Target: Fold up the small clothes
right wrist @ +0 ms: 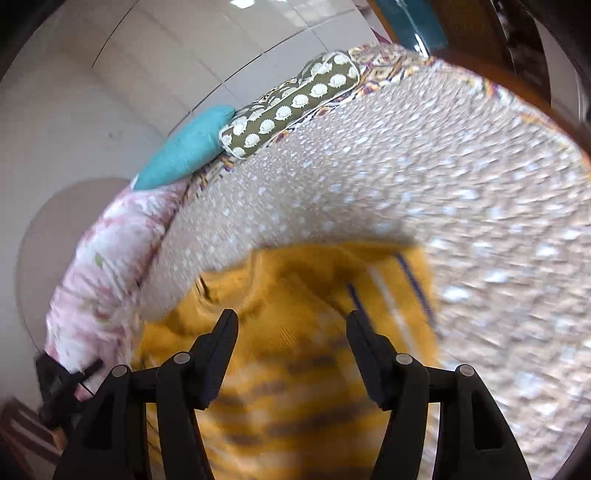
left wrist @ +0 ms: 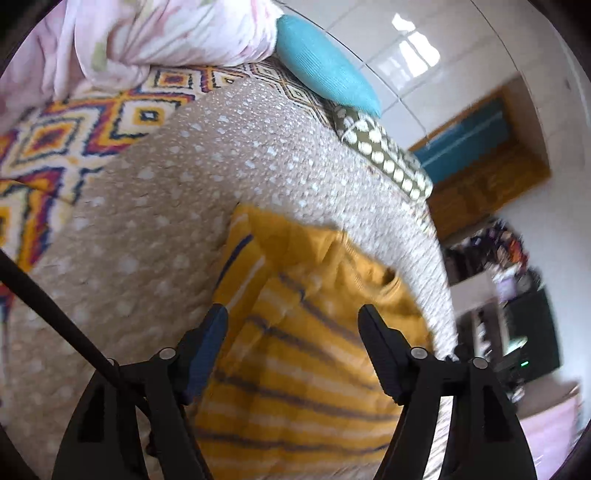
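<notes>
A small mustard-yellow garment [left wrist: 295,332] with dark and pale stripes lies on a beige white-speckled bedspread [left wrist: 166,221]. My left gripper [left wrist: 293,314] is open, fingers spread above the garment, holding nothing. In the right wrist view the same garment [right wrist: 291,295] lies partly folded, its plain yellow part on top of the striped part. My right gripper [right wrist: 291,317] is open above it and empty. Both views are blurred.
A teal cushion [left wrist: 325,70], an olive cushion with white dots [left wrist: 384,151] and a pink floral quilt [left wrist: 155,33] lie at the bed's far side. A colourful diamond-pattern blanket [left wrist: 55,147] lies under the bedspread. The bed's edge [left wrist: 439,280] drops to the right, with room furniture beyond.
</notes>
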`<state>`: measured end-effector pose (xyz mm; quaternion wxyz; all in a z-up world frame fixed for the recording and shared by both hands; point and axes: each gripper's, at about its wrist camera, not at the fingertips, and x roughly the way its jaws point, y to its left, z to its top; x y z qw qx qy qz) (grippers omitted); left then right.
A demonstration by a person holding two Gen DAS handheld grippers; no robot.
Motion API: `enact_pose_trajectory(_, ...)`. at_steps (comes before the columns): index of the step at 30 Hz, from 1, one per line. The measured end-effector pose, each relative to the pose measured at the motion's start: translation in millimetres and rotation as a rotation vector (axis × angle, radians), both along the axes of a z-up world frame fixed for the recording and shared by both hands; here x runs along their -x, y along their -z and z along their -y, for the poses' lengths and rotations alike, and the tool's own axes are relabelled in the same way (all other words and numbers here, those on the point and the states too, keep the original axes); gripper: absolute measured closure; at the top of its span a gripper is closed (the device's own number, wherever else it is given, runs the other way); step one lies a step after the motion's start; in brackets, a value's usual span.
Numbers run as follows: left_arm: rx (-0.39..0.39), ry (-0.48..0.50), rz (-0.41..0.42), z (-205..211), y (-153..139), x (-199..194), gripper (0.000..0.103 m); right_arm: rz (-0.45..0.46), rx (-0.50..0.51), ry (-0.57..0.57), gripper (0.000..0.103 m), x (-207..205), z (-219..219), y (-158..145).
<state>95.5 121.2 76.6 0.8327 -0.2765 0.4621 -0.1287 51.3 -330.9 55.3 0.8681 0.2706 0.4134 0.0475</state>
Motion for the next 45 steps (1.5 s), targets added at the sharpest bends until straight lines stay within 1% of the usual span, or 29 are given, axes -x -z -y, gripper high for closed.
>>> enact_pose_trajectory(1, -0.031, 0.013, -0.001, 0.9, 1.5, 8.1, 0.031, -0.016, 0.027, -0.017, 0.037, 14.7, -1.7, 2.6)
enact_pose_trajectory(5, -0.164, 0.065, -0.003, 7.0, 7.1, 47.9, 0.031, -0.048, 0.061, -0.057, 0.037, 61.0, -12.1, 20.8)
enact_pose_trajectory(6, -0.192, 0.072, -0.009, 7.4, 8.0, 57.0, 0.031, -0.058, 0.088, -0.065, 0.042, 68.2, -16.6, 26.4)
enact_pose_trajectory(7, -0.209, 0.077, -0.015, 7.8, 8.9, 62.6, 0.031, -0.084, 0.128, -0.099, 0.079, 73.7, -23.2, 34.1)
enact_pose_trajectory(8, -0.226, 0.084, -0.023, 6.2, 9.0, 72.2, 0.031, -0.099, 0.152, -0.113, 0.095, 76.2, -24.9, 38.8)
enact_pose_trajectory(9, -0.236, 0.086, -0.026, 2.6, 8.0, 83.4, 0.031, -0.109, 0.178, -0.107, 0.095, 78.5, -22.4, 41.9)
enact_pose_trajectory(10, -0.246, 0.077, -0.017, -2.4, 6.0, 95.0, 0.031, -0.11, 0.216, -0.077, 0.095, 80.2, -13.3, 43.2)
enact_pose_trajectory(11, -0.257, 0.067, -0.011, -5.7, 5.1, 101.8, 0.031, -0.119, 0.252, -0.044, 0.093, 80.3, -5.8, 43.4)
enact_pose_trajectory(12, -0.284, 0.047, -0.002, -9.9, 3.9, 110.2, 0.029, -0.132, 0.298, -0.004, 0.083, 80.8, 1.7, 43.2)
enact_pose_trajectory(13, -0.31, 0.029, 0.005, -13.2, 4.4, 116.0, 0.026, -0.144, 0.329, 0.025, 0.071, 82.2, 7.5, 41.0)
enact_pose_trajectory(14, -0.323, 0.017, 0.01, -14.7, 5.3, 118.5, 0.025, -0.142, 0.327, 0.029, 0.069, 84.4, 9.0, 37.3)
enact_pose_trajectory(15, -0.341, -0.001, 0.02, -16.1, 8.5, 121.1, 0.024, -0.125, 0.325, 0.029, 0.069, 88.5, 8.3, 30.6)
enact_pose_trajectory(18, -0.402, -0.05, 0.019, -15.2, 22.0, 115.8, 0.024, -0.068, 0.439, 0.069, 0.068, 102.1, -6.3, 4.4)
enact_pose_trajectory(19, -0.412, -0.073, 0.017, -15.0, 27.9, 112.6, 0.024, -0.033, 0.477, 0.069, 0.064, 107.5, -14.3, -5.4)
enact_pose_trajectory(21, -0.411, -0.112, 0.022, -15.1, 35.3, 107.7, 0.024, 0.022, 0.507, 0.029, 0.062, 111.7, -33.3, -19.4)
enact_pose_trajectory(22, -0.411, -0.134, 0.028, -16.4, 39.6, 105.8, 0.024, 0.027, 0.512, 0.002, 0.062, 108.2, -44.3, -23.2)
enact_pose_trajectory(24, -0.413, -0.165, 0.046, -18.6, 45.9, 104.4, 0.024, 0.014, 0.498, -0.074, 0.062, 102.9, -66.7, -25.7)
enact_pose_trajectory(26, -0.408, -0.194, 0.074, -22.6, 51.9, 107.3, 0.024, -0.001, 0.46, -0.164, 0.062, 90.8, -99.1, -23.3)
enact_pose_trajectory(27, -0.404, -0.206, 0.088, -25.3, 55.2, 112.0, 0.024, 0.002, 0.445, -0.197, 0.066, 88.8, -114.5, -21.9)
enact_pose_trajectory(28, -0.401, -0.208, 0.098, -28.1, 57.8, 116.6, 0.024, 0.005, 0.431, -0.239, 0.068, 76.7, -135.6, -20.9)
enact_pose_trajectory(31, -0.379, -0.211, 0.115, -37.2, 57.8, 124.0, 0.024, 0.032, 0.429, -0.34, 0.068, 40.6, -197.0, -17.4)
enact_pose_trajectory(33, -0.353, -0.212, 0.121, -43.4, 56.9, 127.8, 0.023, 0.036, 0.408, -0.386, 0.068, 10.1, -235.1, -13.6)
enact_pose_trajectory(36, -0.33, -0.206, 0.113, -49.4, 60.5, 127.3, 0.023, 0.029, 0.436, -0.419, 0.068, -37.6, -287.1, -3.1)
enact_pose_trajectory(38, -0.329, -0.193, 0.111, -50.9, 62.9, 125.2, 0.023, -0.004, 0.492, -0.447, 0.068, -70.9, -322.4, 8.6)
enact_pose_trajectory(40, -0.35, -0.177, 0.113, -48.5, 64.1, 123.4, 0.021, -0.048, 0.553, -0.463, 0.068, -99.1, -349.3, 22.0)
enact_pose_trajectory(42, -0.366, -0.163, 0.115, -46.0, 65.5, 121.6, 0.019, -0.088, 0.6, -0.47, 0.068, -120.7, -366.3, 34.8)
enact_pose_trajectory(43, -0.373, -0.16, 0.115, -45.0, 65.6, 121.1, 0.019, -0.083, 0.635, -0.463, 0.069, -129.1, -375.0, 38.1)
enact_pose_trajectory(45, -0.374, -0.153, 0.114, -43.9, 66.3, 120.1, 0.017, -0.063, 0.674, -0.452, 0.069, -140.4, -384.1, 36.6)
